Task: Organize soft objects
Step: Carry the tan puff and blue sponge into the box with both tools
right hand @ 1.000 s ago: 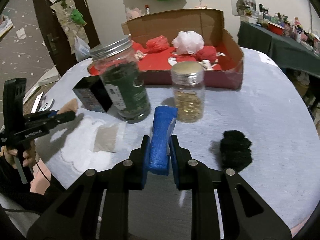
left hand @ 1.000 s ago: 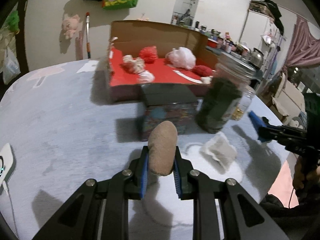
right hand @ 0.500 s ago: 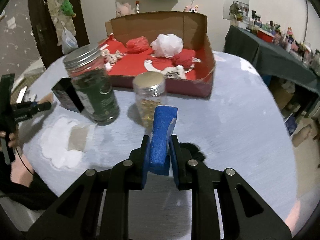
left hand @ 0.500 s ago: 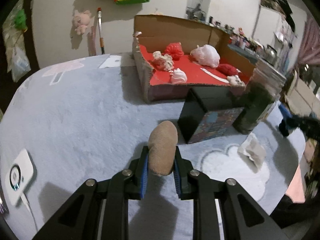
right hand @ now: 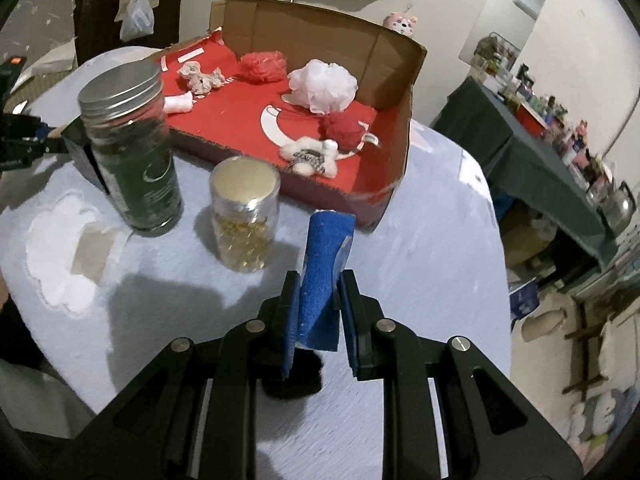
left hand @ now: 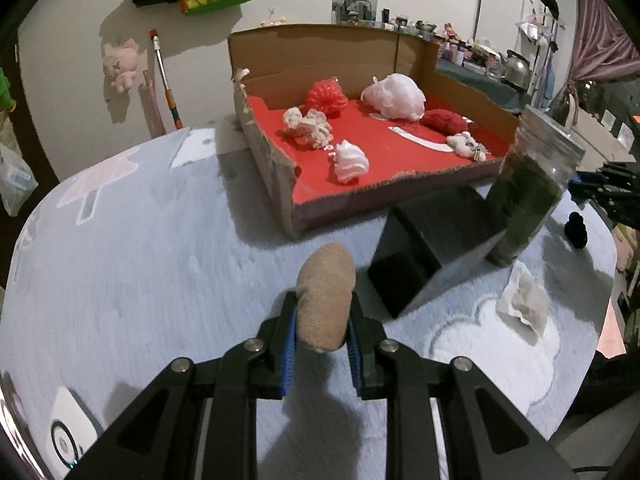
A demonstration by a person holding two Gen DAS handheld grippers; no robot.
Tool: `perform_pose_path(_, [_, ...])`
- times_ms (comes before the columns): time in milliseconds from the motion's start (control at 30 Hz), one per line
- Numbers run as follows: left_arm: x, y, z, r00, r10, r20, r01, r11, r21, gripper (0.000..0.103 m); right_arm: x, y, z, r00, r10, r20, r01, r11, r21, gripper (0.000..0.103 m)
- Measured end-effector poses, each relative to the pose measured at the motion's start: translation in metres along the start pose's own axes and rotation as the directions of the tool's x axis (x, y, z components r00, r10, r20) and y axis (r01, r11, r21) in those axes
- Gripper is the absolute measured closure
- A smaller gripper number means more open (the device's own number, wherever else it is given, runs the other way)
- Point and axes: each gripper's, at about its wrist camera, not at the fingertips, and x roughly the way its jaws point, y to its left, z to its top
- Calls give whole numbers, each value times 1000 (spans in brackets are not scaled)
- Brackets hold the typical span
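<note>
A fuzzy pale-blue table cover [left hand: 132, 248] fills the foreground. A rounded tan plush piece [left hand: 325, 300] is pinched by the left gripper [left hand: 322, 332]; a flat blue sponge [right hand: 323, 276] is clamped by the right gripper [right hand: 320, 316]. The red-lined cardboard box [left hand: 280, 184] lies just ahead of both.
</note>
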Motion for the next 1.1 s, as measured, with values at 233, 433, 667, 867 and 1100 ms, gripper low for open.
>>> perform_pose_path(233, [-4,5,22,999,-34,10,34,999,40,80,8,-13,27,999,34,19,-34,999,-22,84])
perform_pose_path(433, [-13,6,47,996,-74,42,71,994,79,80,12,-25,56,993,102,58,-101,995,-19,84])
perform_pose_path(667, [-6,-11,98,991,-117,60,109,986,127,79,34,-31,99,969,237,70,-238,971,8,84])
perform_pose_path(867, [27,-34,138,987,-158,-3,156,975,156,77,69,-20,140,936,351,27,-351,936,3,84])
perform_pose_path(1100, [88,-56,174,982,-139,-128,162,968,193,77,127,-8,176,910,404,-93,-404,915,25,84])
